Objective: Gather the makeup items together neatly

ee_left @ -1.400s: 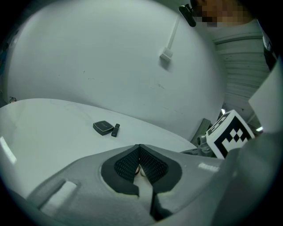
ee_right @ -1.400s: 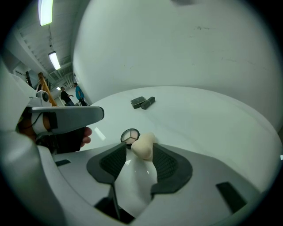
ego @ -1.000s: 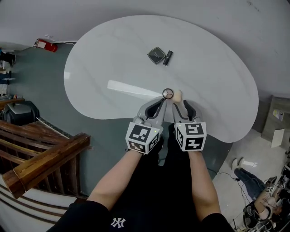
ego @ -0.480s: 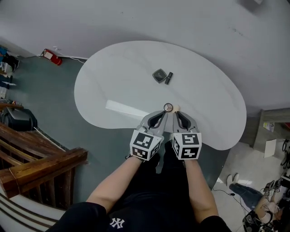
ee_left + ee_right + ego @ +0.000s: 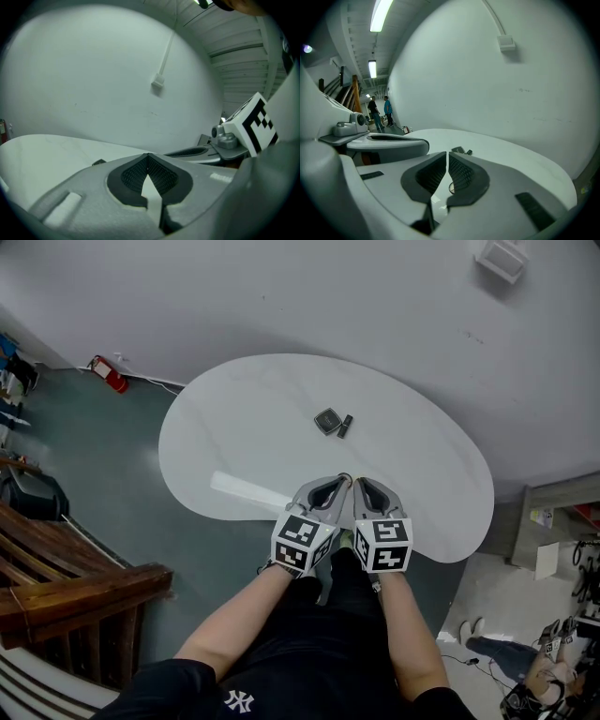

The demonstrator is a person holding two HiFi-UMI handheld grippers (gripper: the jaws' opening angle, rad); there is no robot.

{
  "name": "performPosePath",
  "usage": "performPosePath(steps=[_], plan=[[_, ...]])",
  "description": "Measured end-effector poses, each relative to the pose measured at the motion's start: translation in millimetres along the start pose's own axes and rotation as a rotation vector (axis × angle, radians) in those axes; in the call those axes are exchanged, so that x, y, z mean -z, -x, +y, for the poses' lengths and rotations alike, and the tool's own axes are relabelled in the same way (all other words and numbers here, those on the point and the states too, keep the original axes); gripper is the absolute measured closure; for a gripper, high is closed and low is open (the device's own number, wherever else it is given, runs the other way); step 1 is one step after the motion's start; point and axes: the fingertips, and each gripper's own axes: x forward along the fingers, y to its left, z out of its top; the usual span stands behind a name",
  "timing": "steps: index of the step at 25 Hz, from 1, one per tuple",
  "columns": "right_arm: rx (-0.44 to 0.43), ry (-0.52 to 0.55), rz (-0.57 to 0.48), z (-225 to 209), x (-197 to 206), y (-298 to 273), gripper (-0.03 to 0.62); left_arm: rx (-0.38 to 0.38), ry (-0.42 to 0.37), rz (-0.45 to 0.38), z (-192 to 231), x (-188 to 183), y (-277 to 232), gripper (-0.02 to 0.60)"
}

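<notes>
On the white table (image 5: 234, 427), a dark square compact (image 5: 327, 421) and a black lipstick tube (image 5: 345, 426) lie side by side at the far middle. They also show in the right gripper view as compact (image 5: 458, 150) and tube (image 5: 468, 152). Both grippers hang side by side above the table's near edge. My left gripper (image 5: 337, 482) (image 5: 148, 157) is shut and holds nothing. My right gripper (image 5: 360, 484) (image 5: 447, 154) has just been closing and is shut with nothing between its jaws. A round ring-shaped item (image 5: 451, 187) lies on the table below it.
A red fire extinguisher (image 5: 111, 374) lies on the floor at far left. A wooden stair railing (image 5: 75, 582) stands at near left. A small box (image 5: 502, 259) is on the wall behind the table. Two people (image 5: 377, 112) stand far down a corridor.
Both grippers have lifted off the table toward the camera. The round item and the beige item that showed at their tips are now hidden behind them in the head view.
</notes>
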Motion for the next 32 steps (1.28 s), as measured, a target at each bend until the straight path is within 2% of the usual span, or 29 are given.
performPosePath(steps=[6, 12, 18, 21, 26, 29, 32], plan=[[-0.062, 0.087, 0.015, -12.0, -8.0, -23.0, 0.566, -0.024, 0.027, 0.004, 14.7, 0.4, -18.9, 0.574], [-0.184, 0.209, 0.059, -27.3, -11.0, -61.9, 0.565, -0.087, 0.058, 0.04, 43.9, 6.3, -59.7, 0.574], [-0.289, 0.282, 0.133, -48.2, -1.9, -108.6, 0.56, -0.148, 0.081, 0.086, 69.4, 21.4, -101.5, 0.574], [-0.329, 0.295, 0.161, -56.9, -0.1, -131.5, 0.506, -0.177, 0.092, 0.105, 83.9, 28.0, -115.5, 0.574], [-0.382, 0.339, 0.204, -64.3, 10.6, -165.6, 0.456, -0.22, 0.087, 0.13, 105.0, 37.1, -133.0, 0.574], [-0.431, 0.364, 0.23, -66.7, 20.7, -183.1, 0.39, -0.251, 0.108, 0.141, 116.5, 43.2, -140.5, 0.574], [-0.46, 0.412, 0.259, -71.8, 29.1, -199.1, 0.358, -0.276, 0.126, 0.159, 125.1, 50.5, -145.9, 0.574]])
